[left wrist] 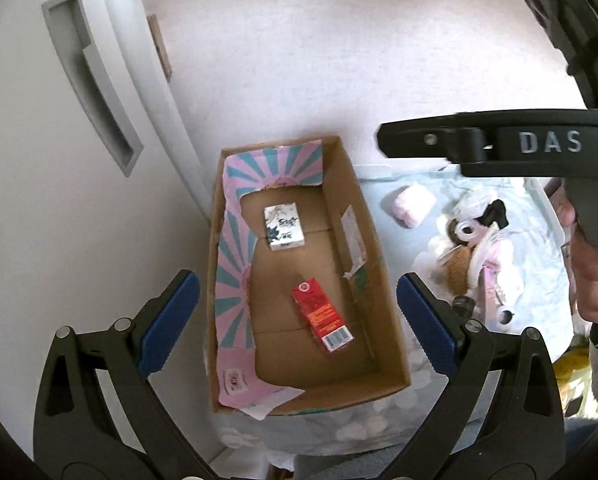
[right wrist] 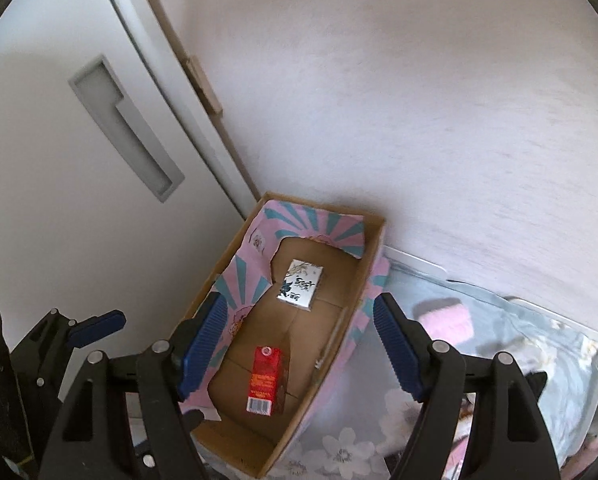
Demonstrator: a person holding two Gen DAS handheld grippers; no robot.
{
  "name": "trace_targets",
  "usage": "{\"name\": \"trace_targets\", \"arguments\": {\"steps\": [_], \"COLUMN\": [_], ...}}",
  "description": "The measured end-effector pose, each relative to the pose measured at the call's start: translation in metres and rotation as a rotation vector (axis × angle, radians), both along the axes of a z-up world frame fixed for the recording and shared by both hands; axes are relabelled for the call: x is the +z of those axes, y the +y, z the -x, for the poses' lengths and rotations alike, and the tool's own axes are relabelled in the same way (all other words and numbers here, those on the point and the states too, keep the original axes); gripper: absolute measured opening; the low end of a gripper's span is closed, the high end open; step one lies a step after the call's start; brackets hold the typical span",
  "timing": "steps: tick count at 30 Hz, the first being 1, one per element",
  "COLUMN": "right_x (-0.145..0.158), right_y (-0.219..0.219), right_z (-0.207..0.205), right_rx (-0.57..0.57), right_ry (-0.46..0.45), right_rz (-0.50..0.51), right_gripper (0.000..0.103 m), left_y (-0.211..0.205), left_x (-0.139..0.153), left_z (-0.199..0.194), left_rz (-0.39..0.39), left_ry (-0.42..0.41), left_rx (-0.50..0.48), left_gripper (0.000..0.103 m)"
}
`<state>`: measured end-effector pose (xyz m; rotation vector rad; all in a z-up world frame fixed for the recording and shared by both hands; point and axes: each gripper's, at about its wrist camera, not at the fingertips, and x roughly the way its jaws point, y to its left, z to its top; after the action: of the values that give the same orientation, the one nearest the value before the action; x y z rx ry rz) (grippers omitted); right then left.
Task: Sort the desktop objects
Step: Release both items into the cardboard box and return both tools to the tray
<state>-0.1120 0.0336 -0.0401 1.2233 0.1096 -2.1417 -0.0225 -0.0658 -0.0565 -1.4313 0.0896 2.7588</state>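
Desktop objects are partly sorted, as far as these views show: two of them already lie inside the open cardboard box (left wrist: 373, 236), which stands against the wall with its pink-and-teal printed flaps folded inward. A white pack with dark ink-style print (left wrist: 283, 227) rests flat near the far end of the box floor, and a red carton with a barcode end (left wrist: 322, 316) lies flat nearer the camera, the two well apart from each other. Outside the box, on the pale floral cloth (left wrist: 539, 248) just beside it, at least two things look unsorted: a small pink bundle (left wrist: 409, 205) and a plush doll with dark hair and pink clothes (left wrist: 475, 256). What else may lie on the cloth beyond the frame edges cannot be told. The left gripper (left wrist: 297, 320) hangs above the box with its blue pads spread wide and nothing between them. The right gripper (right wrist: 299, 344) also looks down over the box, its jaws apart and empty. Seen from the left wrist camera, a hand (left wrist: 587, 264) holds that right tool over the cloth. My judgement is that the task stands about midway: both grippers are free, and the pink bundle or the doll seems the likely next thing to pick up.
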Motion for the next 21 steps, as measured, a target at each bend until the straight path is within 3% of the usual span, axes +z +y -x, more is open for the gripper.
{"name": "trace_targets", "arguments": {"steps": [13, 21], "right_x": [0.014, -0.009], "right_y": [0.110, 0.207], "right_z": [-0.023, -0.037], "right_rx": [-0.190, -0.371], "right_ry": [0.067, 0.029], "right_rz": [-0.019, -0.077], "right_gripper": [0.072, 0.072], "left_y": [0.038, 0.088], "left_x": [-0.002, -0.022], "left_z": [0.002, 0.002], "left_rz": [0.003, 0.011], "left_ry": [-0.035, -0.084], "left_rx": [-0.064, -0.177], "left_gripper": [0.099, 0.099]}}
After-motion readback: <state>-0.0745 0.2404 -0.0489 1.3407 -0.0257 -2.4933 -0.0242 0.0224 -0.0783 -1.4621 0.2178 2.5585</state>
